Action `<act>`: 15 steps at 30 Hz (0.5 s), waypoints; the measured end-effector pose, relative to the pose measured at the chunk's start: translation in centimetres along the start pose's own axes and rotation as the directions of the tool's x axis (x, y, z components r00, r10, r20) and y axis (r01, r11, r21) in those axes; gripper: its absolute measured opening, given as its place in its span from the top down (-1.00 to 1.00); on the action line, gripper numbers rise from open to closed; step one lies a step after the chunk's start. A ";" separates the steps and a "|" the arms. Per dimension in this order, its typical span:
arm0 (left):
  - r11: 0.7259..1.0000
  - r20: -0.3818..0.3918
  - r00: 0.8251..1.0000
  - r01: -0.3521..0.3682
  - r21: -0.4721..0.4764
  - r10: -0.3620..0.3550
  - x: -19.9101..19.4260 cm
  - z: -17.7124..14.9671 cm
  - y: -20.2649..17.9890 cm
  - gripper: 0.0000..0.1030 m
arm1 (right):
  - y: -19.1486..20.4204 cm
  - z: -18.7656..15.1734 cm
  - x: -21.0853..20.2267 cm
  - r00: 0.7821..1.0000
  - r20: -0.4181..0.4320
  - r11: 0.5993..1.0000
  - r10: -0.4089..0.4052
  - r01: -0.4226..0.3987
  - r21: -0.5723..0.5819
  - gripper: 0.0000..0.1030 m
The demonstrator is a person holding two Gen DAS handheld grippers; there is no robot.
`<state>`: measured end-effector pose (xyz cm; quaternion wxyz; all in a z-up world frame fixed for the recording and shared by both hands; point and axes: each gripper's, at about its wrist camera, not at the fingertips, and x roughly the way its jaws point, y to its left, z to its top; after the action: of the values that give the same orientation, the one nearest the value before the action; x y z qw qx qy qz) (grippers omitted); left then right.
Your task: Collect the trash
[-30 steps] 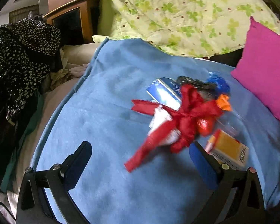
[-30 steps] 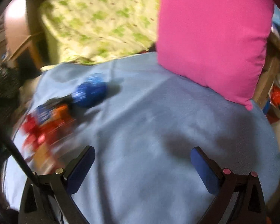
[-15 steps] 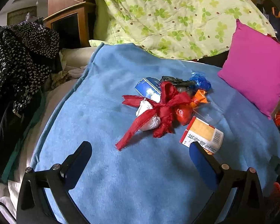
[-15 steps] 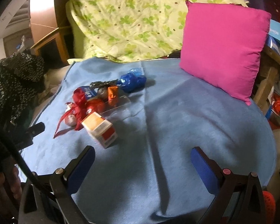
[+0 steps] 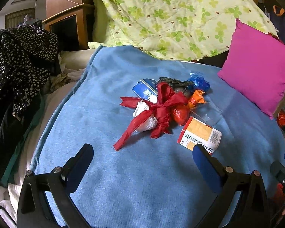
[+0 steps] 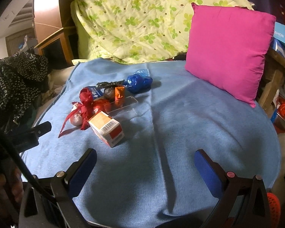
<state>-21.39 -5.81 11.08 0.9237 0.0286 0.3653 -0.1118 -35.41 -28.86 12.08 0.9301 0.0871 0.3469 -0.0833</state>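
Left gripper (image 5: 142,163): fingers spread wide, pinching nothing, held over the near part of the blue blanket (image 5: 142,190), short of the trash pile.
Right gripper (image 6: 145,168): fingers spread wide and empty, over bare blanket to the right of the pile; the left gripper's dark body shows at the left edge of its view.
Orange and white carton (image 5: 199,134): nearest piece of the pile, lying on its side on the blanket, barcode up, just ahead of the left gripper's right finger (image 5: 205,163).
Red ribbon (image 5: 153,114): left of the carton, tied in a bow, 1 long tail trailing toward the left gripper.
White crumpled wad (image 5: 145,119): under the ribbon, touching it.
Red foil wrapper (image 5: 180,114): between the ribbon and the carton, just behind the carton.
Clear plastic tray (image 5: 209,112): behind the carton, right of the red wrapper.
Orange wrapper (image 5: 196,98): behind the tray's left end.
Blue packet (image 5: 145,90): behind the ribbon, at the pile's left rear.
Dark crumpled wrapper (image 5: 172,82): at the pile's back, between the packet and the blue foil ball.
Blue foil ball (image 5: 198,82): farthest piece, at the pile's right rear.
Pink pillow (image 5: 260,70): well right of the pile, propped upright on the blanket.
Green clover quilt (image 5: 171,19): heaped behind the blanket, beyond the pile.
Black spotted garment (image 5: 19,60): well left of the pile, off the blanket.
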 end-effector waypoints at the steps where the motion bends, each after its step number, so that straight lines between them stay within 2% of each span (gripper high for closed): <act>1: 1.000 0.000 1.000 0.001 -0.001 -0.001 0.0 0.0 0.0 -1.00 | 0.0 0.0 0.0 1.000 0.001 1.000 -0.001 0.001 0.000 -1.00; 15: 1.000 -0.007 1.000 0.012 -0.001 -0.012 0.1 -0.2 -0.2 -1.00 | 0.1 -0.3 0.0 1.000 -0.004 1.000 -0.004 0.004 -0.011 -1.00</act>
<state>-21.54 -5.99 10.87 0.9218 0.0261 0.3685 -0.1170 -35.57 -28.68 11.87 0.9297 0.0814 0.3494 -0.0832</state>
